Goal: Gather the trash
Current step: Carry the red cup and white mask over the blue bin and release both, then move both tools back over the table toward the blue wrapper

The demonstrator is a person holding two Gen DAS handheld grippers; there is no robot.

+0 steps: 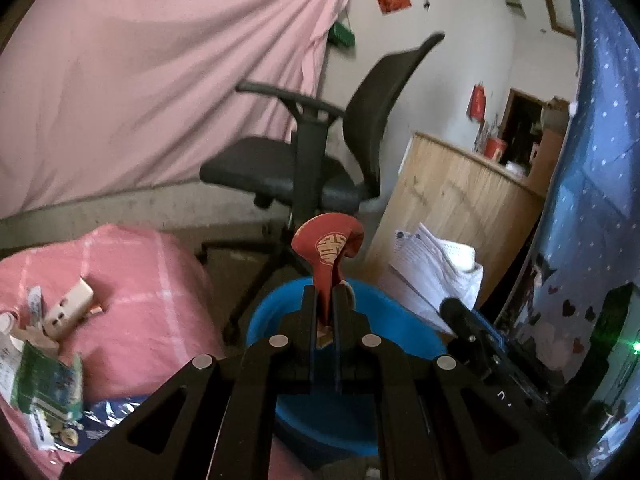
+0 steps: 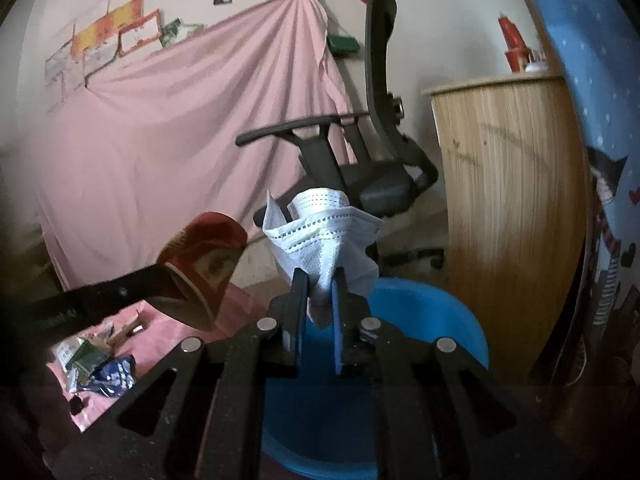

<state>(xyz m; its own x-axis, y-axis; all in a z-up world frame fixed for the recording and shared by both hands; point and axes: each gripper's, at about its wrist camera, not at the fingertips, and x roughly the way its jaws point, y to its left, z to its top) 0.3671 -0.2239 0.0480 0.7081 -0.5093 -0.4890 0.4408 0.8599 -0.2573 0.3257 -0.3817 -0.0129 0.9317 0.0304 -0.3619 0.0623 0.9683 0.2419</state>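
Note:
My left gripper (image 1: 325, 292) is shut on a crumpled red packet with a gold emblem (image 1: 328, 248) and holds it above a blue plastic basin (image 1: 404, 332). My right gripper (image 2: 319, 276) is shut on a white face mask (image 2: 324, 232), also above the blue basin (image 2: 448, 312). In the right wrist view the left gripper and its red packet (image 2: 204, 256) show at the left. In the left wrist view the right gripper's body (image 1: 472, 332) and the white mask (image 1: 436, 272) show at the right. More trash lies on the pink cloth: a green packet (image 1: 48, 384), a blue foil wrapper (image 2: 110, 376), a beige box (image 1: 68, 308).
A black office chair (image 1: 312, 152) stands behind the basin. A wooden cabinet (image 2: 508, 184) stands to the right of it. A pink sheet (image 1: 160, 80) hangs on the back wall. A blue dotted cloth (image 1: 600, 160) fills the right edge.

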